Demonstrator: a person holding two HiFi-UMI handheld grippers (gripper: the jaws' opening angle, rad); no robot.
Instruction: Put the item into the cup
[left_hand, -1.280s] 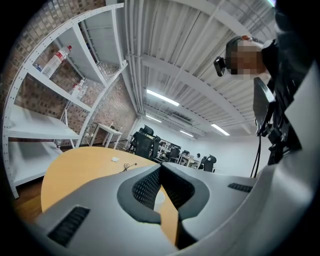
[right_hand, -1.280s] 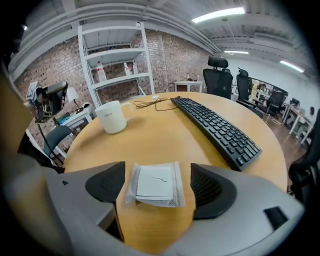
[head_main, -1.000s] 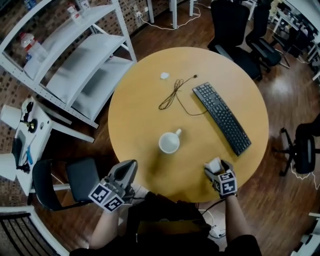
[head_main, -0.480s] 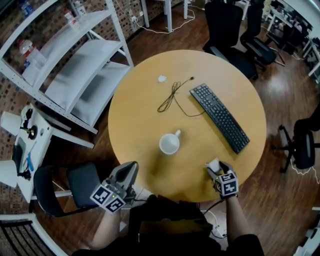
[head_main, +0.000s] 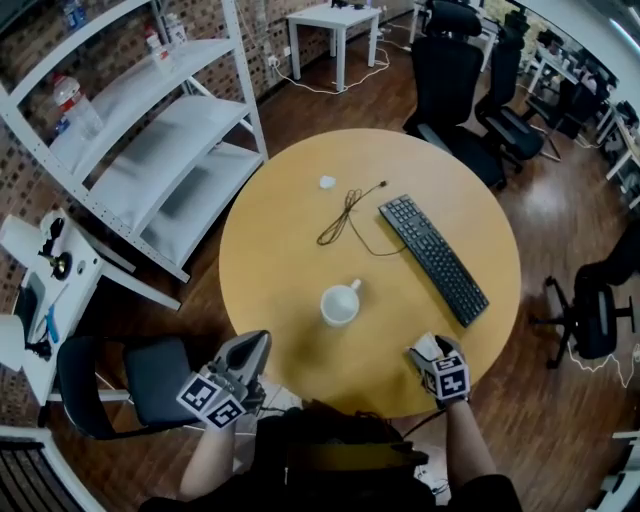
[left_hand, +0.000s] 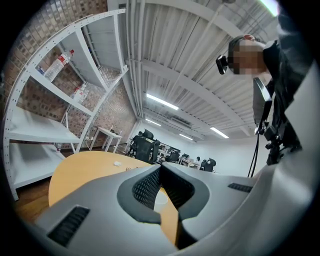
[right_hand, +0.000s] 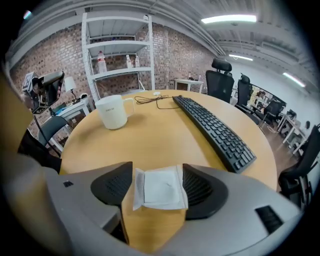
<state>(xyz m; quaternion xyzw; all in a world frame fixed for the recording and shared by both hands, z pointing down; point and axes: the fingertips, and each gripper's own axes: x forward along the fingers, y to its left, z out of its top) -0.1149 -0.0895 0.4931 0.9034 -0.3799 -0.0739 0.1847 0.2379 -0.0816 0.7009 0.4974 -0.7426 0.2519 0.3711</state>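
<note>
A white mug (head_main: 339, 303) stands upright near the middle of the round wooden table (head_main: 290, 250); in the right gripper view the mug (right_hand: 112, 111) is ahead to the left. My right gripper (head_main: 432, 352) hovers over the table's near right edge. A small flat white packet (right_hand: 159, 187) lies between its pads, touching both, while the jaws ease open slightly. My left gripper (head_main: 250, 345) is off the table's near left edge, its jaws shut with nothing between them (left_hand: 160, 170).
A black keyboard (head_main: 433, 258) lies diagonally on the table's right side, with a dark cable (head_main: 345, 205) and a small white scrap (head_main: 327, 182) at the far side. White shelving (head_main: 150, 130) stands to the left. Office chairs (head_main: 450, 70) ring the table.
The head view has shifted, so the table sits a little lower and smaller in the frame. Both grippers stay at the near edge, and the packet remains between the right jaws.
</note>
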